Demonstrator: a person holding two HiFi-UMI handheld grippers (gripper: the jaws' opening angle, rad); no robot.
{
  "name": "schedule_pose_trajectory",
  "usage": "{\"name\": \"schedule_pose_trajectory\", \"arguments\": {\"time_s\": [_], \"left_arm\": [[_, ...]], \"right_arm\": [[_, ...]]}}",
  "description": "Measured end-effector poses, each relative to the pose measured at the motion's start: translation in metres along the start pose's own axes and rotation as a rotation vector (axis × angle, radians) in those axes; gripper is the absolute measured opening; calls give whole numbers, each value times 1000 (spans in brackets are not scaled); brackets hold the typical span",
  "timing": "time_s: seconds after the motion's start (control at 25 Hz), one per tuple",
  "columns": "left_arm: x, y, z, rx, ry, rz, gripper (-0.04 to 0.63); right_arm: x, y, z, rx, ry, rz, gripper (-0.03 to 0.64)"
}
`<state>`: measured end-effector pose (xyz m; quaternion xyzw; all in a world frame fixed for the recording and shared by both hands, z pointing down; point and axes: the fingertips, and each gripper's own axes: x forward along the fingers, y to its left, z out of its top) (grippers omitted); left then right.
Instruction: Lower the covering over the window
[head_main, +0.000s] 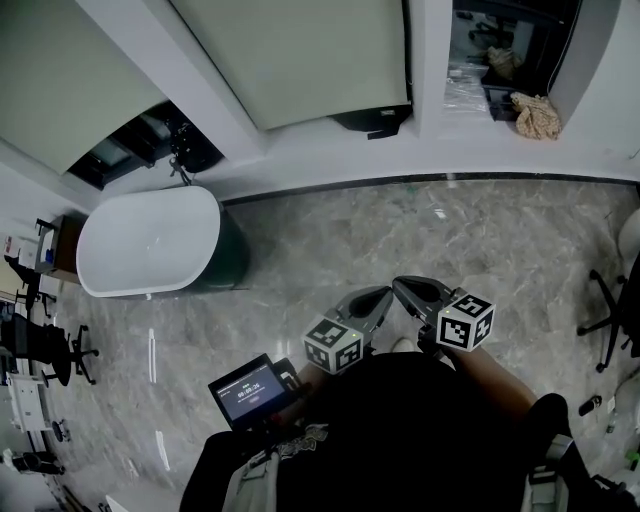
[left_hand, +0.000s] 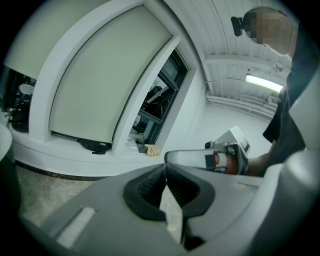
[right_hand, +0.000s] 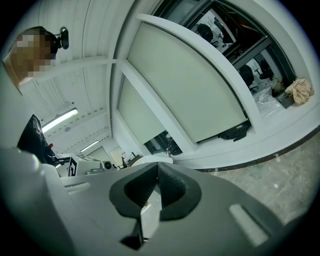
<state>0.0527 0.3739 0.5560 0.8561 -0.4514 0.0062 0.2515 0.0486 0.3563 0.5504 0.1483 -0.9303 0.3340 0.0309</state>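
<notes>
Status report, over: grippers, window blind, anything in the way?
Left gripper shut, empty. Right gripper shut, empty. Middle blind almost at the sill, grippers well short of it. Bathtub stands at left.

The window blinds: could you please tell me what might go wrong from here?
Both the left gripper and right gripper are shut and empty, far from the sill, so a grab could miss unless the jaws open first. The bathtub stands before the left blind, likely hampering approach there.
</notes>
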Motion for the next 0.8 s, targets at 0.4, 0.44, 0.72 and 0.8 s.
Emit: {"name": "schedule_pose_trajectory", "arguments": {"time_s": [0.4,0.44,0.72,0.8], "left_arm": [[1,-16,-13,29,53,-51,3],[1,-17,-14,30,53,-52,3],[-1,-23,-14,44,43,-41,3],[-2,-24,-12,48,39,-38,3]], "right_arm": [[-2,17,-7,-91,27,10,5],[-3,17,-7,-89,26,11,5],[-7,22,-7,-104,22,27,5],[-7,24,-5,-108,19,30,5]]}}
